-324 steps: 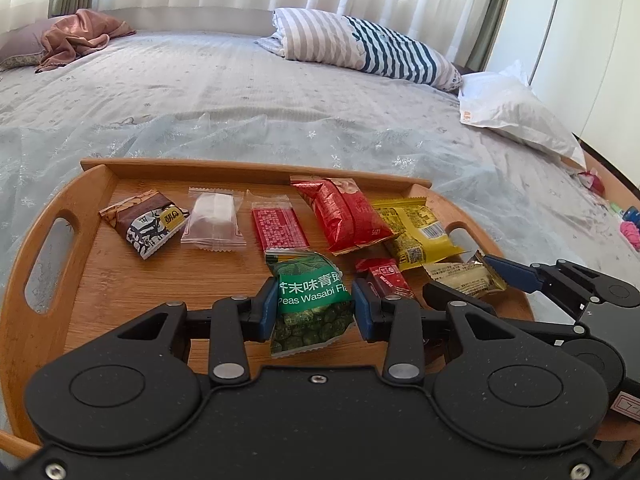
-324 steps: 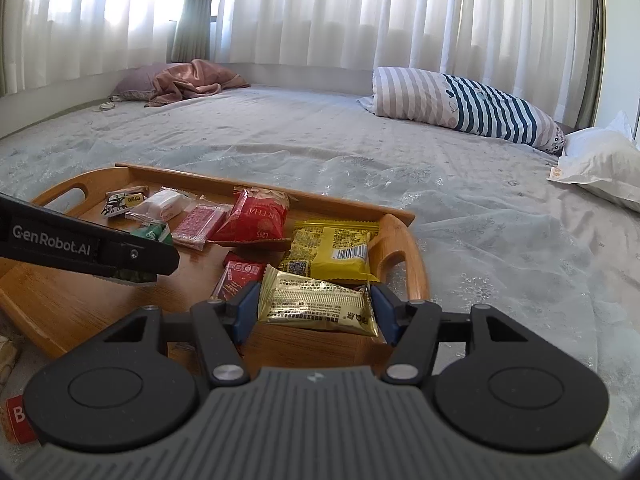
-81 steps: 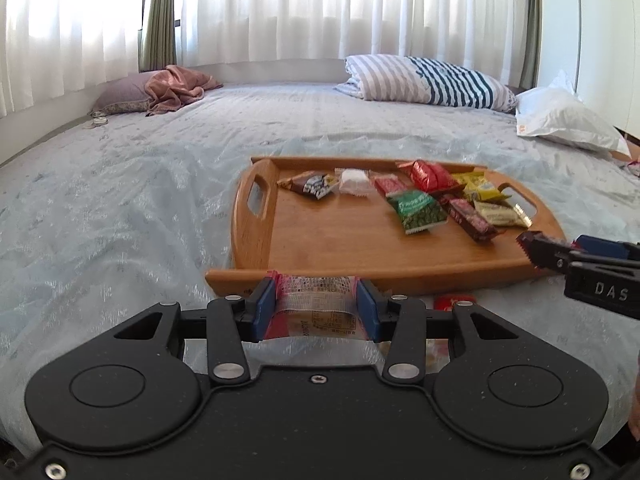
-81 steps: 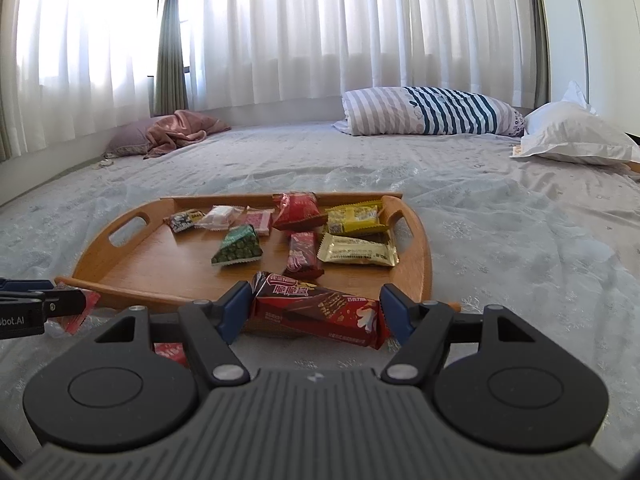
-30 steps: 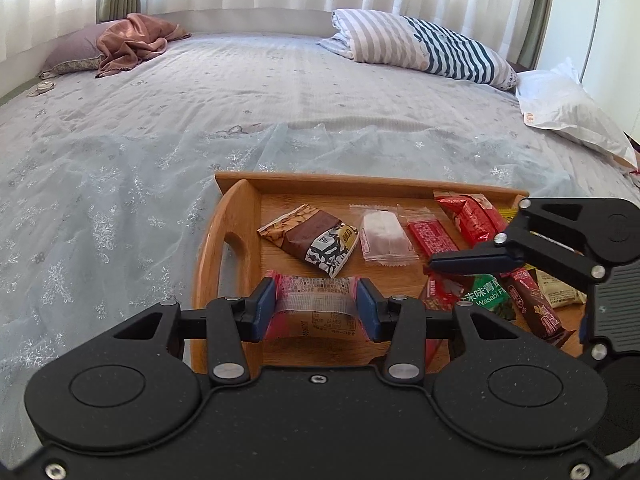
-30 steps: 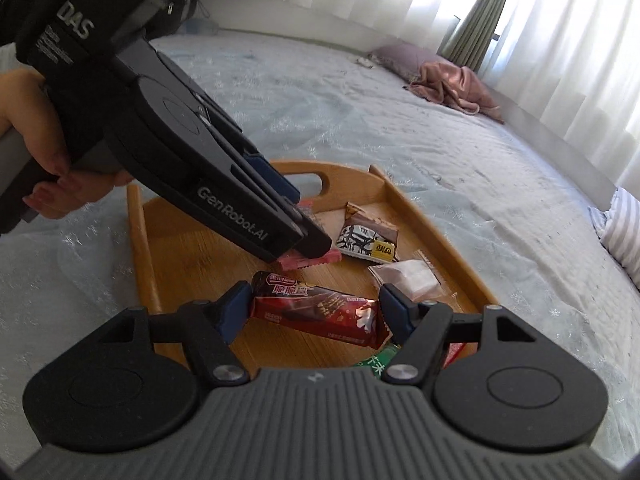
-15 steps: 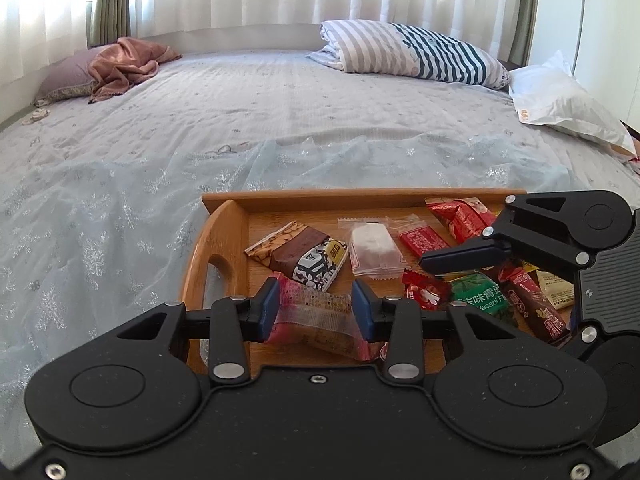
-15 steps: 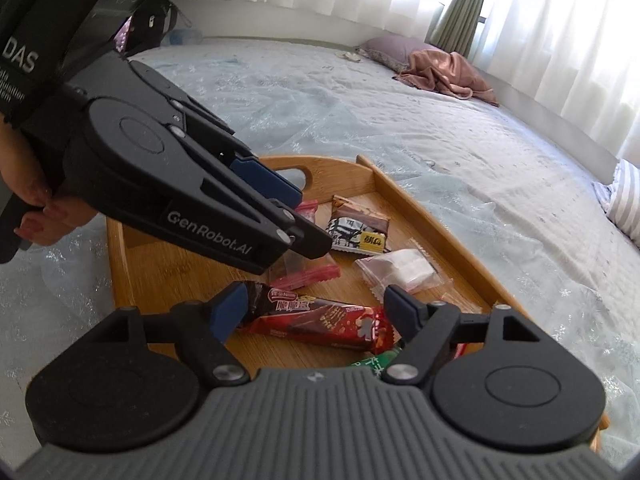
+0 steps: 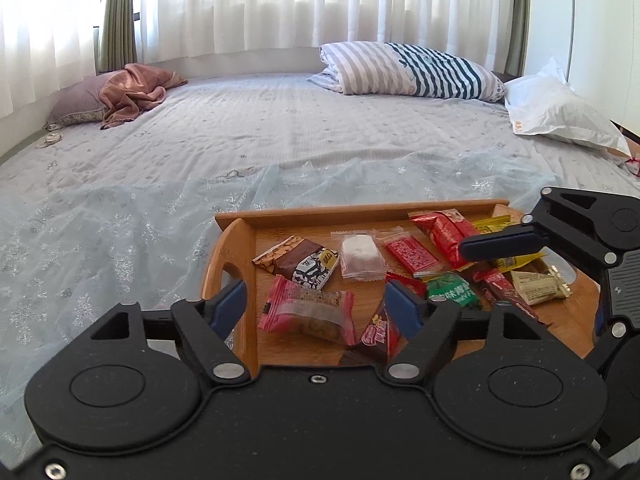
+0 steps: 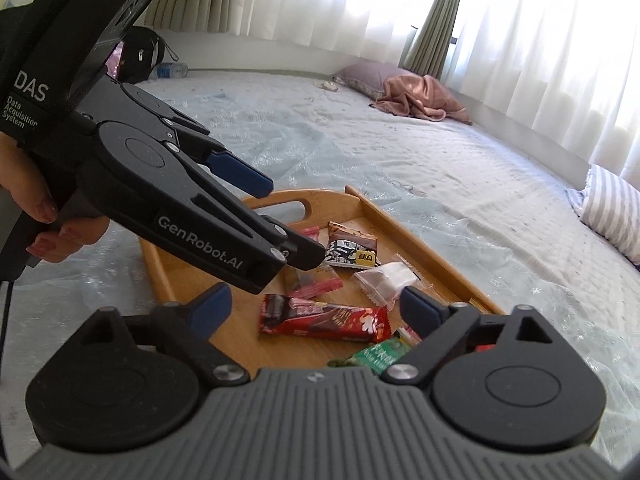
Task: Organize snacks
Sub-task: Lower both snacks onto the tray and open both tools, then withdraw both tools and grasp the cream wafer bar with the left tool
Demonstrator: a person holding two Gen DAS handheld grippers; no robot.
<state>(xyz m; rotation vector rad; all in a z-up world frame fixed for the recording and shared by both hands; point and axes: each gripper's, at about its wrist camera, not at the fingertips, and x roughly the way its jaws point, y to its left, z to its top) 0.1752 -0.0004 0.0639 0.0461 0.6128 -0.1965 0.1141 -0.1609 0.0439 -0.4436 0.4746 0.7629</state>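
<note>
A wooden tray [image 9: 236, 252] on the bed holds several snack packets. My left gripper [image 9: 316, 308] hovers over the tray's near left corner, its jaws opening. A pink packet [image 9: 308, 312] lies on the tray between them, clear of both pads. My right gripper [image 10: 314, 306] is also opening. A dark red bar [image 10: 324, 322] rests flat on the wood between its fingers, untouched. In the right wrist view the left gripper [image 10: 280, 220] reaches in from the left above the tray [image 10: 160, 268]. The bar [image 9: 378, 334] is partly hidden behind my left gripper's right finger.
Farther along the tray lie a brown-and-black packet [image 9: 298, 266], a clear white one [image 9: 360, 258], a red bag [image 9: 444, 232] and green peas [image 9: 452, 290]. A striped pillow [image 9: 408, 70], white pillow [image 9: 560, 114] and pink blanket [image 9: 132, 94] sit far back. A hand [image 10: 44, 216] holds the left gripper.
Both grippers' jaws have spread wide. The pink packet and the dark red bar have left the pads and now lie on the tray. Both grippers have lifted slightly.
</note>
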